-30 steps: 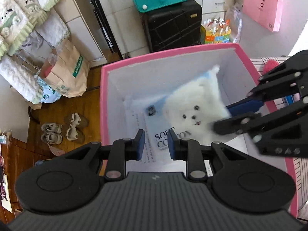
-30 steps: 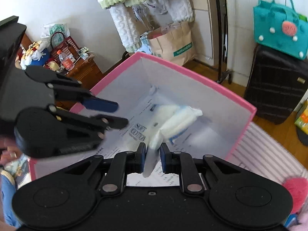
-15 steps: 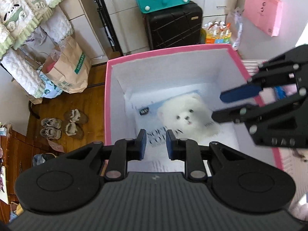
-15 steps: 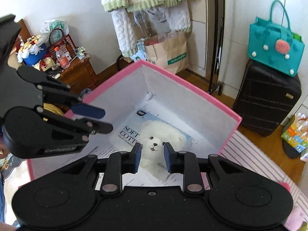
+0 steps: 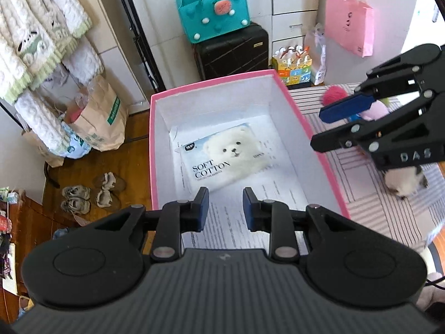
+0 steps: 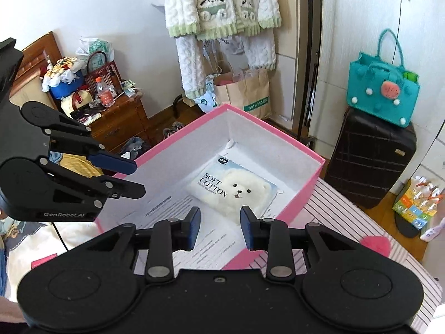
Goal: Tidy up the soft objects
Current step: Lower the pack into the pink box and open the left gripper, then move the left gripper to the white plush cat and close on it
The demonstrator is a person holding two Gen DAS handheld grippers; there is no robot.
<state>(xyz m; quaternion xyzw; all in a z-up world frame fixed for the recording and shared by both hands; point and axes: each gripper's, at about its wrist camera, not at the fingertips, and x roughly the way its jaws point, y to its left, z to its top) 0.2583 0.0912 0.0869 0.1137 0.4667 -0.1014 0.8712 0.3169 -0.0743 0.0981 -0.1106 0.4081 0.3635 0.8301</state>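
Observation:
A pack of soft cotton tissues (image 5: 225, 153) (image 6: 236, 192) with a white bear printed on it lies flat on printed paper inside the pink box (image 5: 306, 128) (image 6: 311, 183). My left gripper (image 5: 225, 203) (image 6: 139, 178) hovers above the box's near edge, its jaws opening a little with nothing between them. My right gripper (image 6: 219, 217) (image 5: 317, 129) hangs over the box's right rim, jaws opening and empty. A pink fluffy ball (image 5: 335, 94) (image 6: 375, 243) and a white-and-black plush (image 5: 403, 181) lie on the striped cloth (image 5: 370, 194) to the right of the box.
Behind the box stand a black suitcase (image 5: 233, 53) with a teal bag (image 5: 214, 14) on top, and a brown paper bag (image 5: 103, 119). Shoes (image 5: 91, 192) lie on the wooden floor at left. A cluttered wooden cabinet (image 6: 116, 119) stands further left.
The right gripper let go of the tissue pack, which dropped and now lies flat in the box. Both grippers rose and drew back from the box.

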